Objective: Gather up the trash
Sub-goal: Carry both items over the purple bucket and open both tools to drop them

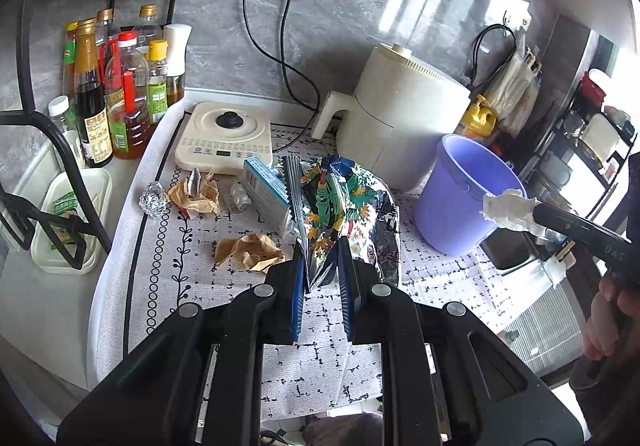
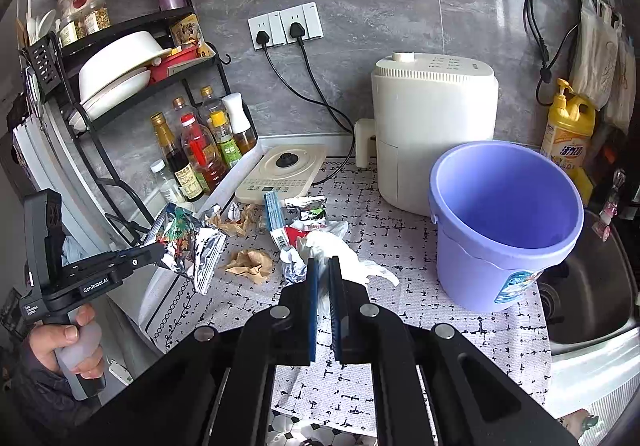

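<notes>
My left gripper (image 1: pixel 320 258) is shut on a shiny foil snack bag (image 1: pixel 344 202) with a green and orange print, held above the patterned cloth. From the right wrist view the same bag (image 2: pixel 188 242) hangs from the left gripper (image 2: pixel 158 248) at the left. My right gripper (image 2: pixel 324 266) is shut on a crumpled white tissue (image 2: pixel 340 246). In the left wrist view that tissue (image 1: pixel 506 208) sits by the near rim of the purple bucket (image 1: pixel 460 198), pinched in the right gripper (image 1: pixel 536 216). The bucket (image 2: pixel 508 222) stands upright and looks empty.
On the cloth lie brown paper wads (image 1: pixel 248 250) (image 1: pixel 196 198), a foil ball (image 1: pixel 154 198) and a blue-white box (image 1: pixel 266 190). Behind stand a kettle base (image 1: pixel 226 138), a white air fryer (image 1: pixel 404 110) and sauce bottles (image 1: pixel 120 98). A sink (image 2: pixel 592 286) lies right of the bucket.
</notes>
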Demonstrator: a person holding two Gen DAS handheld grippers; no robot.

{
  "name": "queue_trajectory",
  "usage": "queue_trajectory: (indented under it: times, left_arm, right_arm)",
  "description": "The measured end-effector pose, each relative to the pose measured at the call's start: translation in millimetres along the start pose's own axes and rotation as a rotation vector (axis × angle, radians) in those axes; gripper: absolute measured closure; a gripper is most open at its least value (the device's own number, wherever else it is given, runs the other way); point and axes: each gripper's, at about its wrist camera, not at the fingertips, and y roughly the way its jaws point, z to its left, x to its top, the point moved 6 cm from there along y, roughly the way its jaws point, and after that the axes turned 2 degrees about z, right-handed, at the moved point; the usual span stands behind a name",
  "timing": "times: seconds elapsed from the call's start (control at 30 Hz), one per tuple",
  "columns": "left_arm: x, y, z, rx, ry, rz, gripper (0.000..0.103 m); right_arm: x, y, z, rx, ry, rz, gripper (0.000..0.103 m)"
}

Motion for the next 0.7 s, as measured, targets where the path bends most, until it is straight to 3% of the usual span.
queue_trajectory:
  times: [0.4,0.63,0.7]
  left_arm:
    - [28.3,44.6,-76.0,-0.101,0.059,-0.003,0.088]
    - [57.2,62.7,-117.3,-0.083,0.069,-0.025,0.088]
    - [64.6,70.7,-131.4,-0.069,0.092,-0.029,0.087]
  right_arm:
    - [27.9,-46.5,-75.2,-0.118,0.049,-0.082,0.097]
    - [54.5,-40.5,-134.5,-0.088,0.098,-0.104,0.096]
    - [62.4,-40.4,-145.1,-0.065,0.080,-0.135,0.087]
